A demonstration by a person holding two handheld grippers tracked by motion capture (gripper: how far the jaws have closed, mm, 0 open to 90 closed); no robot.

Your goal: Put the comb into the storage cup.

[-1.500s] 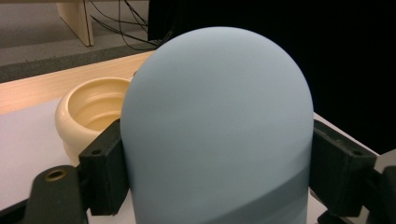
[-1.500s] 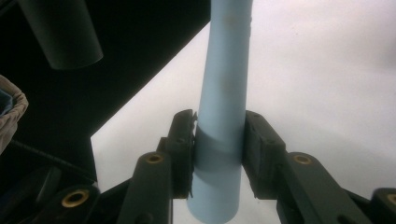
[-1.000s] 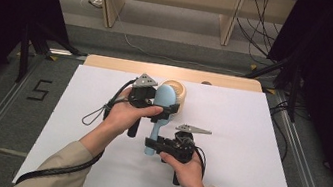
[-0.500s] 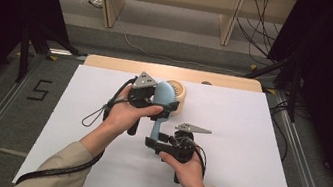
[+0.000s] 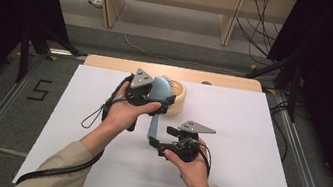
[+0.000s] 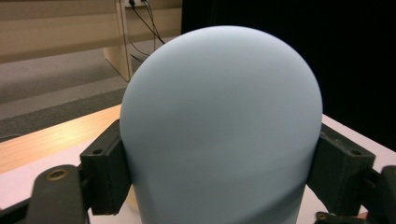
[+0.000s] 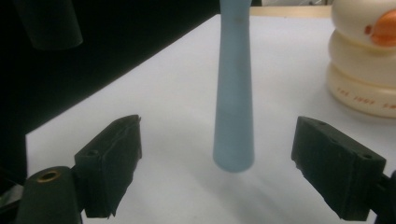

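A light-blue hairbrush [image 5: 160, 88] is held up off the white table, its bristles facing the far side. My left gripper [image 5: 155, 103] is shut on the brush's round head [image 6: 219, 121], one pad [image 6: 105, 172] pressing each side. The handle [image 7: 233, 93] hangs down toward the table. My right gripper [image 5: 153, 143] is open; its jaws have just been opening, and the handle's end stands between them, touching neither pad [image 7: 112, 163]. In the right gripper view the gripper [image 7: 217, 172] frames that handle end.
A cream duck-shaped container [image 5: 177, 99] with an orange beak [image 7: 385, 28] stands just behind the brush. The white table sheet [image 5: 245, 161] stretches to both sides; a wooden strip [image 5: 108, 62] runs along its far edge. Dark stands flank the table.
The right gripper's jaws have spread apart off the brush handle, which they held a second ago. The left gripper keeps its grip on the head and has stayed put.
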